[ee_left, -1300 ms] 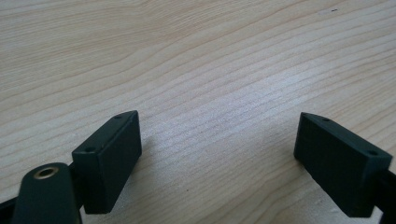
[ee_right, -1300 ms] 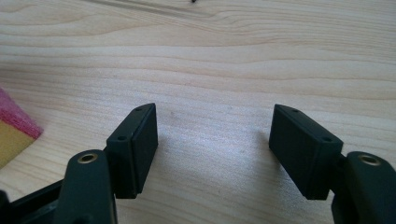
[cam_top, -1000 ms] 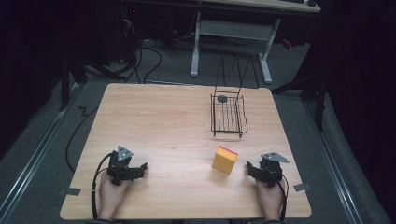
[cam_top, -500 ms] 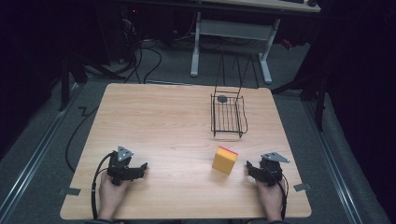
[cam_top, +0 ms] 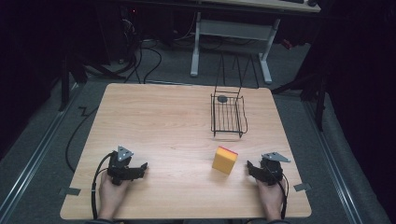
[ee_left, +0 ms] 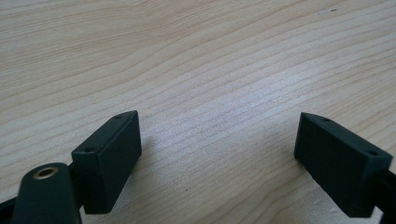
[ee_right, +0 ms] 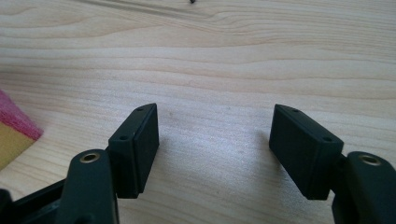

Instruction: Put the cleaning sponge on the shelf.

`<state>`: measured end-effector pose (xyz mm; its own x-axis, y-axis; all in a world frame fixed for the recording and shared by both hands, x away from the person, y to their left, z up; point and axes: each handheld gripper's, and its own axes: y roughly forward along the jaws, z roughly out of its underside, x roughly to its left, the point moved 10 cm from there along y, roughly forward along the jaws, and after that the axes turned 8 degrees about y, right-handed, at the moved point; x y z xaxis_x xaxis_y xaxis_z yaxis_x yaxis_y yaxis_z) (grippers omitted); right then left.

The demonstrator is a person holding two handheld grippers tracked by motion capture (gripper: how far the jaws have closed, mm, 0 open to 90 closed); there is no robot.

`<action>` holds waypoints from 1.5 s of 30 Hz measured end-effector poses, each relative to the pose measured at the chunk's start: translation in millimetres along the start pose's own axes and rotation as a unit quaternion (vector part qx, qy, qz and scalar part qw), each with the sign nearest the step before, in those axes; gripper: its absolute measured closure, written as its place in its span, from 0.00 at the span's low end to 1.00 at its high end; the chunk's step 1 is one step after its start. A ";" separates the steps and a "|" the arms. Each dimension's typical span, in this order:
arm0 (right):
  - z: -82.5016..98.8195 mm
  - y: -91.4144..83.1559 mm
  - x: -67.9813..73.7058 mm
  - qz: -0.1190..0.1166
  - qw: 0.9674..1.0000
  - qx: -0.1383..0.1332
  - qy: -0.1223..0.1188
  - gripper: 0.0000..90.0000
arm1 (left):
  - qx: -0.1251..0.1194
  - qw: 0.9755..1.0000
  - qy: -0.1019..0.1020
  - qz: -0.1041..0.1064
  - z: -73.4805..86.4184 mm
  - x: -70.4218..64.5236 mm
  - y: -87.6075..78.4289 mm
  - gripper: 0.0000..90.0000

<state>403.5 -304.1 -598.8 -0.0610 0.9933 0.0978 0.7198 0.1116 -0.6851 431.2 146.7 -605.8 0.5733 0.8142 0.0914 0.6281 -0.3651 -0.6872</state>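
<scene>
Dim room, grey floor [cam_top: 42, 140], white-legged desk [cam_top: 231, 28] behind wooden table [cam_top: 159, 121].

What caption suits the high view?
Two open hand-held grippers rest on a table near a sponge and basket.

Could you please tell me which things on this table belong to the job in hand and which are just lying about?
In the job: yellow sponge, nearest the open right gripper; open left gripper.

Lying about: wire basket; dark round thing inside it.

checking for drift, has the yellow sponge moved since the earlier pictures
No. The yellow sponge sits at the same spot below the wire basket, near the right tool.
</scene>
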 end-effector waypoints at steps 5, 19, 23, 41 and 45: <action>-3.1 -3.7 -4.0 -0.008 1.000 -0.013 0.017 0.38 | 0.000 1.000 0.000 0.000 0.0 0.0 0.0 0.17; -25.7 -44.2 -2.8 -0.066 0.994 -0.085 0.038 0.37 | 0.001 1.000 0.001 0.000 -0.2 0.2 0.2 0.17; -28.4 -54.2 2.4 -0.088 0.991 -0.098 0.033 0.36 | 0.001 1.000 0.001 0.000 -0.2 0.1 0.3 0.17; -24.1 -82.6 41.3 -0.159 0.980 -0.116 -0.019 0.31 | 0.001 1.000 0.001 0.000 -0.2 0.1 0.2 0.17; -25.6 -80.1 53.2 -0.169 0.978 -0.116 -0.034 0.30 | 0.001 1.000 0.001 0.000 -0.2 0.1 0.3 0.17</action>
<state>360.3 -260.9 -520.3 -0.3621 0.9017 0.2364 0.7882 0.4315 -0.4387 431.5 146.6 -605.8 0.5742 0.8135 0.0918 0.6272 -0.3651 -0.6880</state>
